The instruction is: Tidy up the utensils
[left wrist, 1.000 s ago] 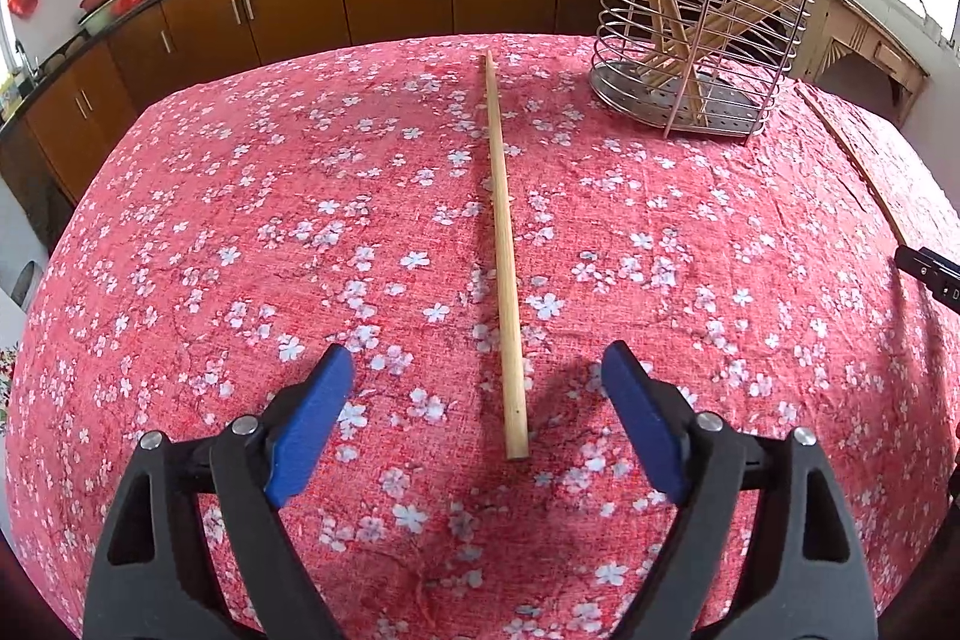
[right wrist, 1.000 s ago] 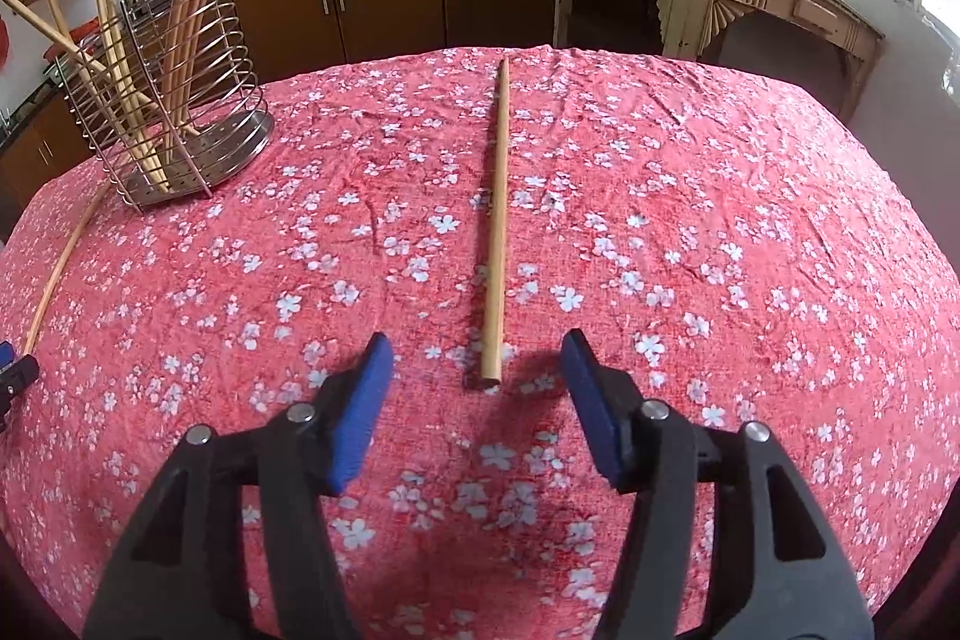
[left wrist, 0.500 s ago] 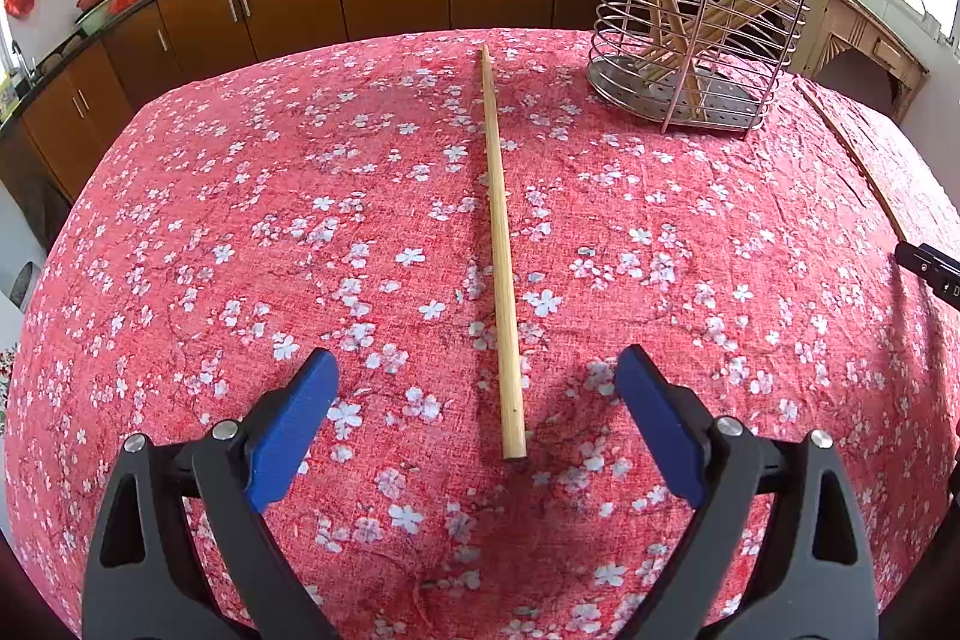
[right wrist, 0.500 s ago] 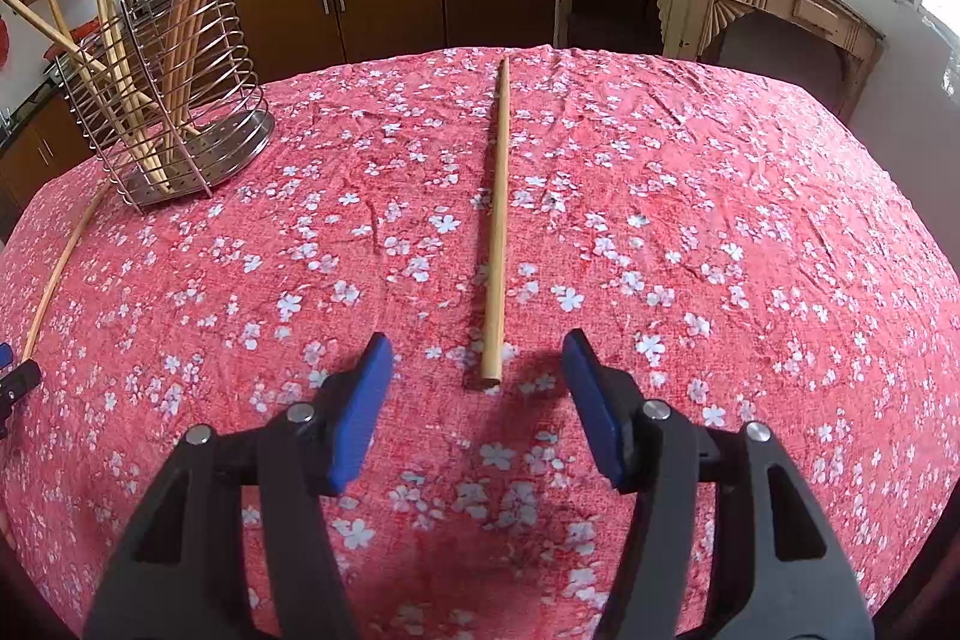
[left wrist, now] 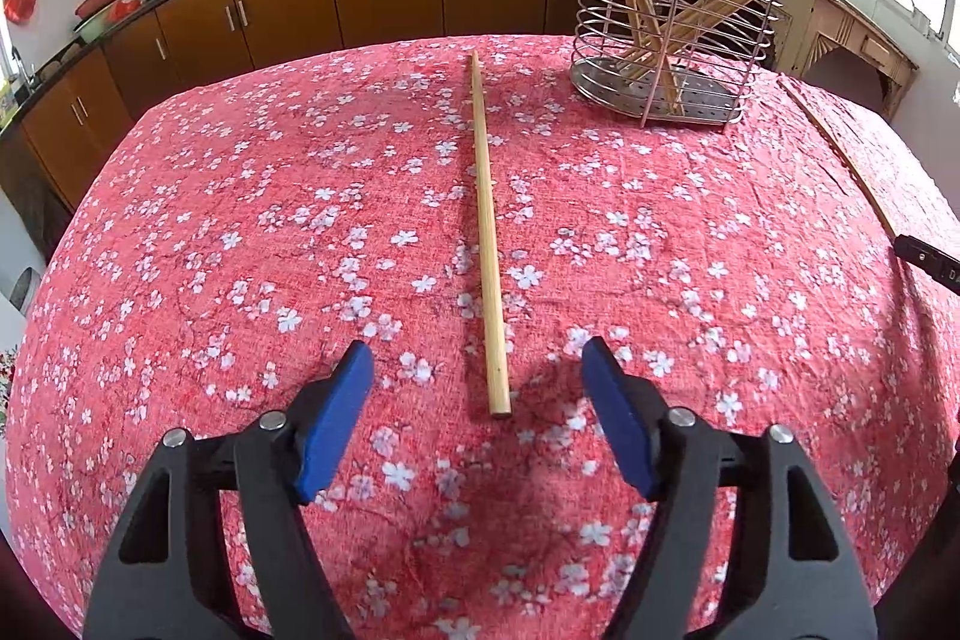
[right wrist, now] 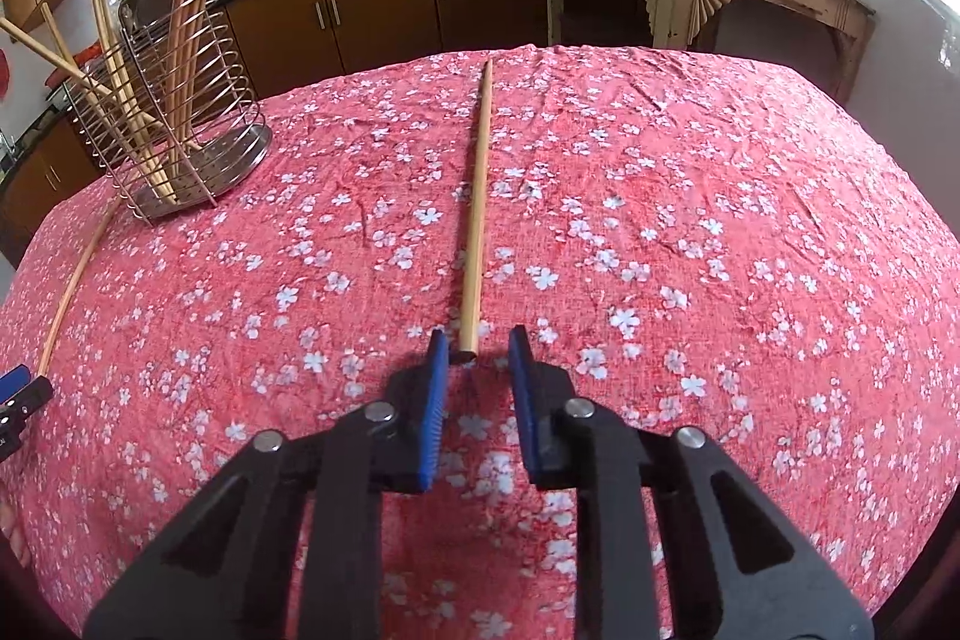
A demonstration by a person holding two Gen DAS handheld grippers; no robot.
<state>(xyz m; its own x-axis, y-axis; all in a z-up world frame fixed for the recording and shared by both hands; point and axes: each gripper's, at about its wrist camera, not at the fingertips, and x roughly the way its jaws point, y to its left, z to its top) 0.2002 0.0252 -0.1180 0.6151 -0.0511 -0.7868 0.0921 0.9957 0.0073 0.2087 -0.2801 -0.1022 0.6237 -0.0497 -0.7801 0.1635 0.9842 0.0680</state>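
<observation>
Since half a second ago, your right gripper (right wrist: 478, 347) has narrowed sharply: its blue pads (right wrist: 435, 400) now stand close on either side of the near end of a long wooden chopstick (right wrist: 477, 214), with a slim gap on each side, so they are not yet clamped on it. Your left gripper (left wrist: 478, 418) has also drawn in a little, yet its blue pads (left wrist: 336, 424) remain well apart, and the near end of a second wooden chopstick (left wrist: 487, 244) lies between them, untouched.

Both chopsticks lie flat on the worktop (left wrist: 210, 250), which is covered in a red cloth printed with white blossoms. Each points away from you toward the far edge.

A wire utensil holder (left wrist: 672, 34) stands at the far right in the left wrist view and at the far left in the right wrist view. Several long chopsticks lean inside it already.

Judging from this, you are at the grasp step on the right side. Closing the last gap should pinch that chopstick near its tip, ready to lift and carry to the holder. A grip so near the end may let the stick swing or droop. The left side looks a step behind.
</observation>
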